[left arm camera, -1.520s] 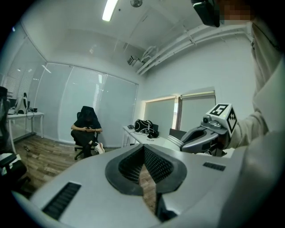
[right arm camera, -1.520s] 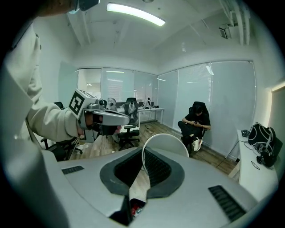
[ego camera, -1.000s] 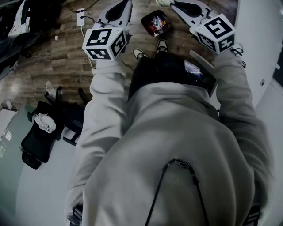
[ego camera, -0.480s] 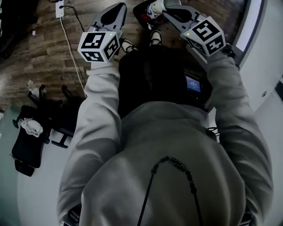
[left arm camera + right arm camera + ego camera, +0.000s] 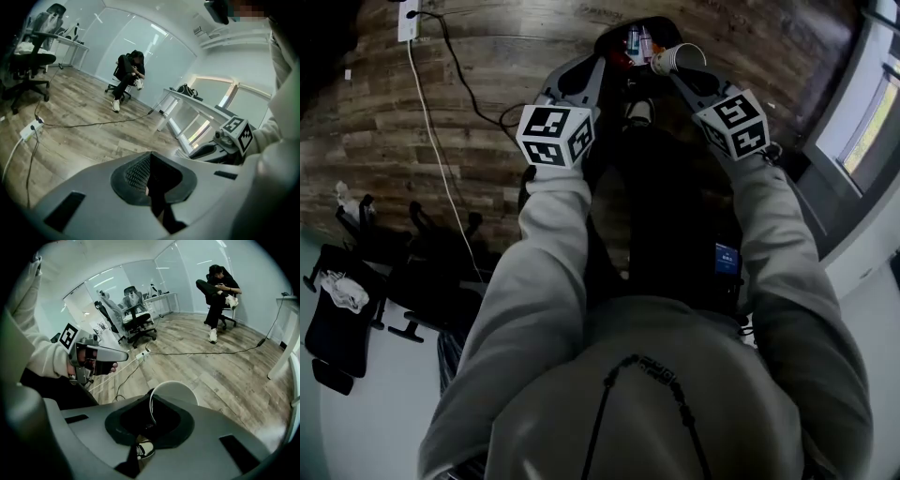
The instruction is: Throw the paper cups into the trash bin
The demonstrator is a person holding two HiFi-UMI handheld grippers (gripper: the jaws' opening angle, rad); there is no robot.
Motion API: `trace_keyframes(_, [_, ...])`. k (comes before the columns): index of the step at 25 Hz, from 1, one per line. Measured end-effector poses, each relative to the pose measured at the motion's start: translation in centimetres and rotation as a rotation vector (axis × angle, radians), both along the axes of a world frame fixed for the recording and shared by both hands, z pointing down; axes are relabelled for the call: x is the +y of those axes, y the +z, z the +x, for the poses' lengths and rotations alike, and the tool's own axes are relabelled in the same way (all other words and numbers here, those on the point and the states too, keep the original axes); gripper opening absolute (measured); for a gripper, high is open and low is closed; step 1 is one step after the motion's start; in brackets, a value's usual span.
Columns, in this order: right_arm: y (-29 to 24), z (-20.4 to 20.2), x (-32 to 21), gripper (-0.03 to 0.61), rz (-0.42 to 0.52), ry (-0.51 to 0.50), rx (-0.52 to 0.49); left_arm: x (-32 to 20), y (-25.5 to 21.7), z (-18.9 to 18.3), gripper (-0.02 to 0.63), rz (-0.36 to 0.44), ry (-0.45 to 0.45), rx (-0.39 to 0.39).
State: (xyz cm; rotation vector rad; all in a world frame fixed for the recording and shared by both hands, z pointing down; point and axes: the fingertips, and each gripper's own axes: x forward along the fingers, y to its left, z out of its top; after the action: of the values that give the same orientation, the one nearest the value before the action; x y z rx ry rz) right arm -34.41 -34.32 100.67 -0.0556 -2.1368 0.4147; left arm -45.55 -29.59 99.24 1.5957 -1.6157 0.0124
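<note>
A white paper cup [image 5: 680, 58] lies on its side in my right gripper [image 5: 673, 67], whose jaws are shut on its rim. In the right gripper view the cup's rim [image 5: 171, 393] sticks out past the jaws of the right gripper [image 5: 151, 414]. The dark trash bin [image 5: 605, 42] stands on the wood floor just beyond both grippers, with bottles inside it. The cup hangs at the bin's right edge. My left gripper [image 5: 584, 73] points at the bin's left side. Its jaws are together with nothing between them in the left gripper view [image 5: 150, 176].
A power strip [image 5: 410, 19] and its cable [image 5: 441, 141] lie on the floor to the left. A black office chair [image 5: 347, 309] stands at lower left. A seated person [image 5: 218, 287] and a desk [image 5: 187, 101] are farther off. A window [image 5: 872, 122] runs along the right.
Both grippers have come down and forward, the right one carrying the cup to the bin. The bin, off beyond them before, now sits right at their tips.
</note>
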Motion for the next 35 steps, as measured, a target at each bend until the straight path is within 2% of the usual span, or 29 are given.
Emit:
trace_keyframes(3, [6.0,1.3,0.5,0.038,0.011,-0.042,0.060,0.9,4.5,3.1,-0.005,-0.044,0.061,0.003])
trace_keyframes(6, [11.3,1.3,1.1,0.038,-0.029,-0.026,0.084,1.6,8.6,5.4,-0.005,-0.113,0.180,-0.007])
trace_keyframes(9, [15.0,1.0,2.1,0.038,-0.065,-0.020,0.068,0.1,10.0,6.6,-0.005,-0.140,0.324,-0.107])
trace_keyframes(11, [16.7,1.1,3.0,0.038,-0.081,-0.026,0.071,0.6,10.7,7.1,-0.005,-0.163,0.385,-0.172])
trace_keyframes(18, [16.1,0.0,3.7,0.040,-0.099,-0.017,0.031,1.6,9.9,7.3,-0.005,-0.130,0.322,-0.108])
trace_keyframes(19, [15.7,-0.3,3.7,0.118,-0.111,-0.006,0.020,1.6,9.9,7.4,-0.005,-0.128,0.314,-0.101])
trace_keyframes(20, [15.3,-0.5,3.6,0.234,-0.121,0.010,0.009,1.7,9.7,7.5,-0.005,-0.124,0.307,-0.093])
trace_keyframes(22, [14.7,-0.5,3.4,0.277,-0.118,0.030,-0.006,1.7,9.5,7.6,-0.005,-0.117,0.294,-0.081])
trace_keyframes(30, [13.6,-0.2,2.6,0.278,-0.102,0.049,-0.001,1.4,9.1,6.7,-0.005,-0.104,0.225,-0.040])
trace_keyframes(35, [10.9,0.3,2.5,0.275,-0.095,0.055,-0.018,1.1,7.1,7.6,-0.005,-0.077,0.206,-0.012])
